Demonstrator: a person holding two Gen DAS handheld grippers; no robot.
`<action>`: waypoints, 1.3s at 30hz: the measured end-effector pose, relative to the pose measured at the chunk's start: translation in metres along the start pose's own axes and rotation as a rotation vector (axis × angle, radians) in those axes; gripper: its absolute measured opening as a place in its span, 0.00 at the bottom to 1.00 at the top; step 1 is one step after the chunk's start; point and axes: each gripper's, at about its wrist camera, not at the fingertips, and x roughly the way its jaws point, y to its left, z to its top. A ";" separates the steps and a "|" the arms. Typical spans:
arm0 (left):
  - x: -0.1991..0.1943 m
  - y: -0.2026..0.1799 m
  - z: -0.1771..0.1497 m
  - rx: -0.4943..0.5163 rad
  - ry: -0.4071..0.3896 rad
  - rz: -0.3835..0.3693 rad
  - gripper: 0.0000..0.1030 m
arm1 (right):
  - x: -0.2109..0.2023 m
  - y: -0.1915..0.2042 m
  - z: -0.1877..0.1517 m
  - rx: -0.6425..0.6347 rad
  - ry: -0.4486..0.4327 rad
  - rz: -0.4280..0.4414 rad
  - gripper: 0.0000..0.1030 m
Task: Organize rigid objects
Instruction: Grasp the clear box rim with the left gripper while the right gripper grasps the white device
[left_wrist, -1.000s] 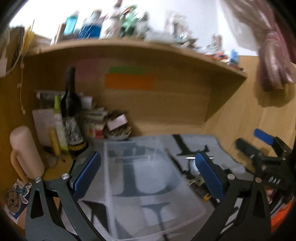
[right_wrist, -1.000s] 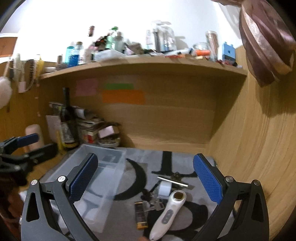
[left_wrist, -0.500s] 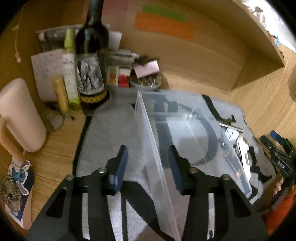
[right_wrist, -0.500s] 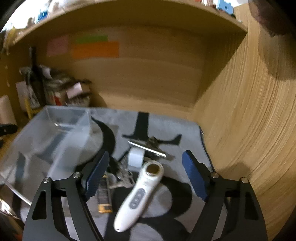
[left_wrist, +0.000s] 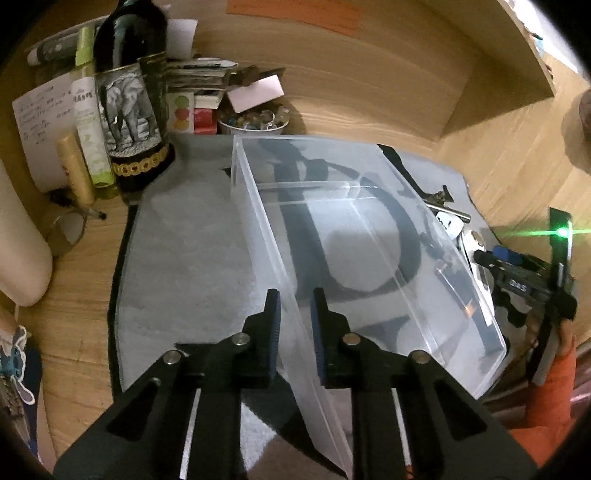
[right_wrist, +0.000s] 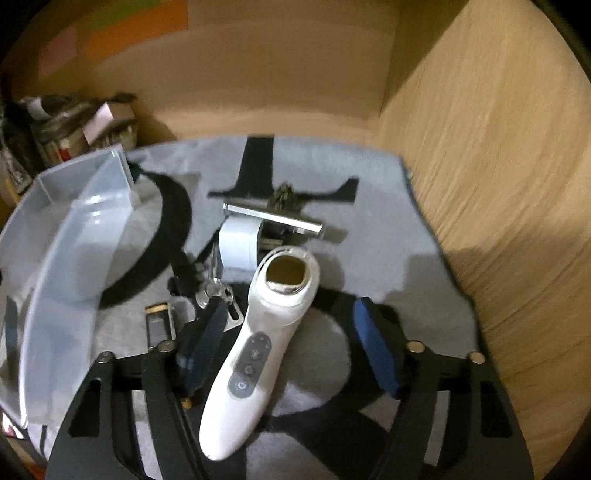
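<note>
A wooden worktop (left_wrist: 498, 177) with a grey mat (left_wrist: 192, 251) with black letters carries your things. The clear plastic bin (left_wrist: 369, 236) sits on the mat. Your left gripper (left_wrist: 294, 295) straddles the near side wall of the bin; its jaws are closing, nearly together, but I cannot tell if the pads press the wall. Behind the bin, to the left, a dark bottle (left_wrist: 133, 96) stands upright. To the right of the bin lies the white handheld device (right_wrist: 258, 339). Your right gripper (right_wrist: 288, 332) has its jaws halfway spread and closing around the device's handle; the left pad seems close to it, the right pad is apart. Behind the device lie a small white roll (right_wrist: 238, 243) and a metal bar (right_wrist: 273, 218).
</note>
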 end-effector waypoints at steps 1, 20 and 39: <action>0.000 0.000 0.001 0.003 0.000 0.000 0.17 | 0.006 0.002 0.001 -0.002 0.024 0.006 0.56; 0.000 -0.010 0.001 -0.002 -0.016 0.080 0.14 | 0.012 0.008 0.002 -0.047 -0.017 0.053 0.35; 0.001 -0.020 0.001 0.017 -0.029 0.154 0.12 | -0.085 0.040 0.043 -0.116 -0.359 0.216 0.34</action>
